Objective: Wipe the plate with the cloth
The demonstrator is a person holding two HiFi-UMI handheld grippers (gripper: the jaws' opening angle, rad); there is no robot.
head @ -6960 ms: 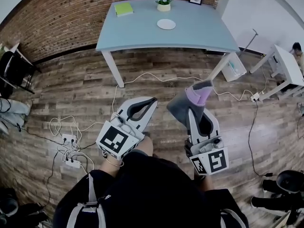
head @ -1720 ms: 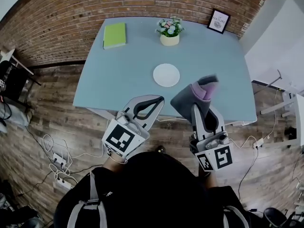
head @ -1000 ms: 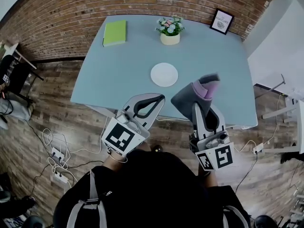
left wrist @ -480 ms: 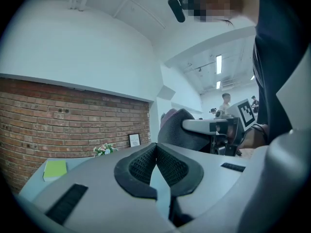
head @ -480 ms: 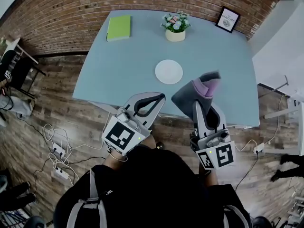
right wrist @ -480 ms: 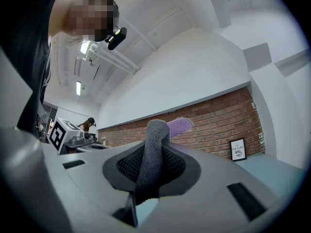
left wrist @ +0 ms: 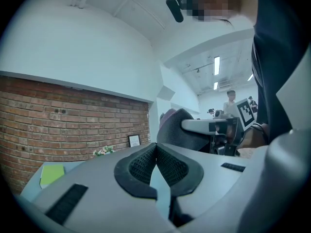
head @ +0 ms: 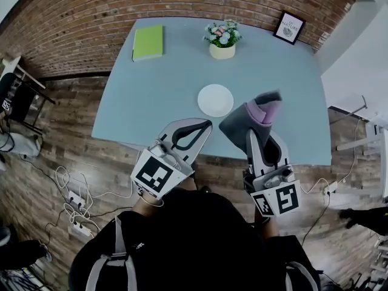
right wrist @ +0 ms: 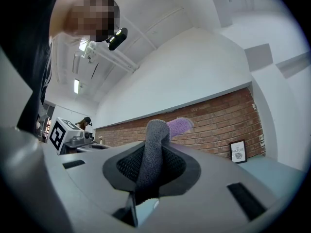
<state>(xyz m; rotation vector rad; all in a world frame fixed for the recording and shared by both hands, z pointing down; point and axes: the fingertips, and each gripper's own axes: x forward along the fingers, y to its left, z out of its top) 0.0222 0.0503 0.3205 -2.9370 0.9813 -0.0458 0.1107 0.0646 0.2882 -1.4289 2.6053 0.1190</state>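
1. The left gripper (head: pixel 205 126) is being held above the near edge of the tabletop (head: pixel 145 96), jaws pressed together, nothing between them.
2. The plate (head: pixel 215 100) is lying mid-tabletop, ahead of and between both grippers, untouched.
3. The cloth (head: pixel 250 119) is being clamped upright by the right gripper (head: pixel 259 139); the plate is lying forward-left of it, apart.

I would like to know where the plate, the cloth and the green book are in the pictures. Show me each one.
plate (head: pixel 215 100), head view, the middle of its white face.
cloth (head: pixel 242 126), head view, its grey outer fold.
green book (head: pixel 148 42), head view, the middle of its cover.
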